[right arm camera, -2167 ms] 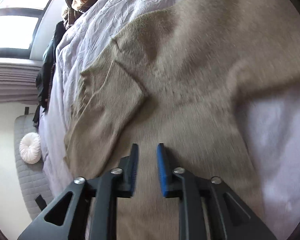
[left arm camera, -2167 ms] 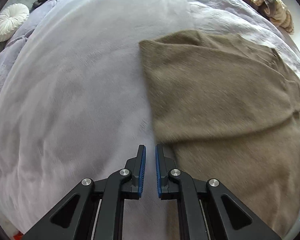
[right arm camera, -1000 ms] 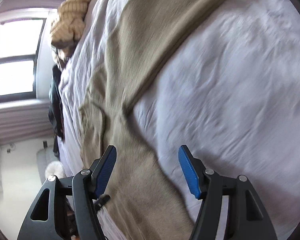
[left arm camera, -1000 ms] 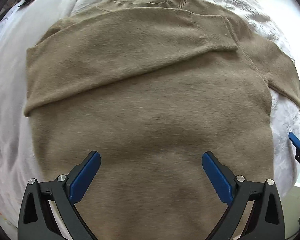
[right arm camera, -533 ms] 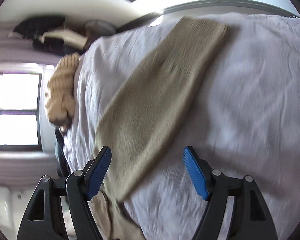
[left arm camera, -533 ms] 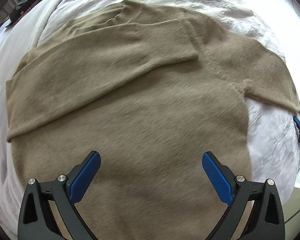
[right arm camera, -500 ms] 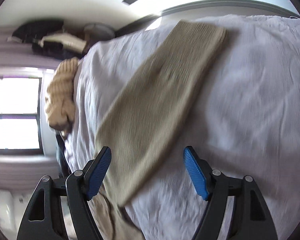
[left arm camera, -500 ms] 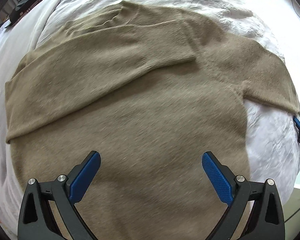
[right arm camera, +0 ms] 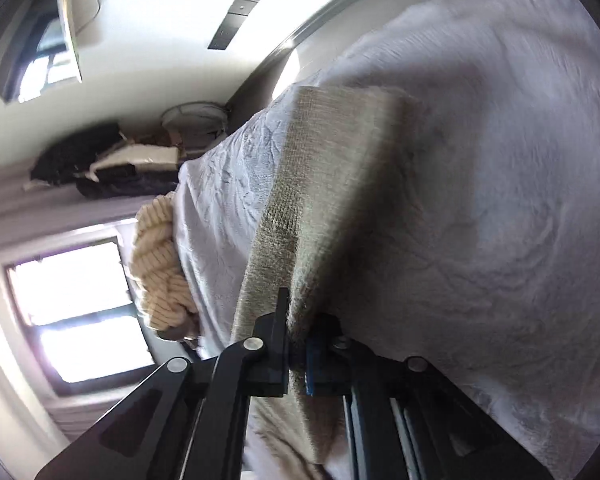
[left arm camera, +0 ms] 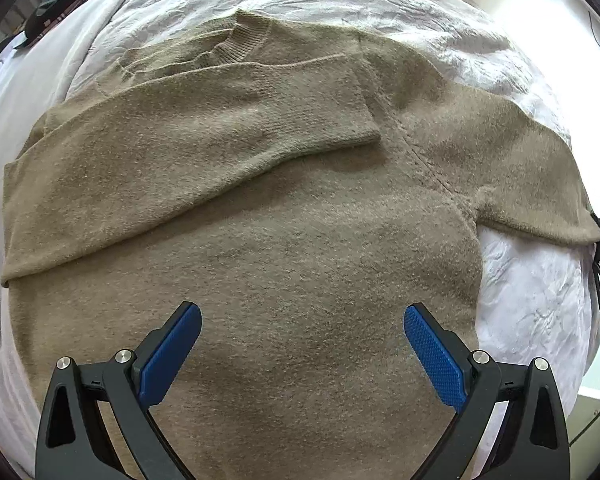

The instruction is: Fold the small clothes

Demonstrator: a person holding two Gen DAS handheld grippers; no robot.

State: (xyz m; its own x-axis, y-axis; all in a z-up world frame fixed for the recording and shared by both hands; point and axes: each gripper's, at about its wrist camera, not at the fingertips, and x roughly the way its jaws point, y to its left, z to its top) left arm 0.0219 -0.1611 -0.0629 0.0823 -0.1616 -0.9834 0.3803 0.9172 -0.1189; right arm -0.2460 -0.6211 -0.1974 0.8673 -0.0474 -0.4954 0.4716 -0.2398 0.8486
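Since the earlier frame the right gripper has just clamped shut onto the sweater's outstretched sleeve. Sweater lies flat on the white bedspread, one sleeve folded across its chest. Left gripper hovers over it, jaws wide, empty.

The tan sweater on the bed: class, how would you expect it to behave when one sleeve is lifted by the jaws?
The tan sweater likely flops: its sleeve sags from the right gripper, whose jaws have just closed on it. The fuzzy knit probably grips the pads rather than slipping. The rest should drag across the white bedcover, not lift stiffly.
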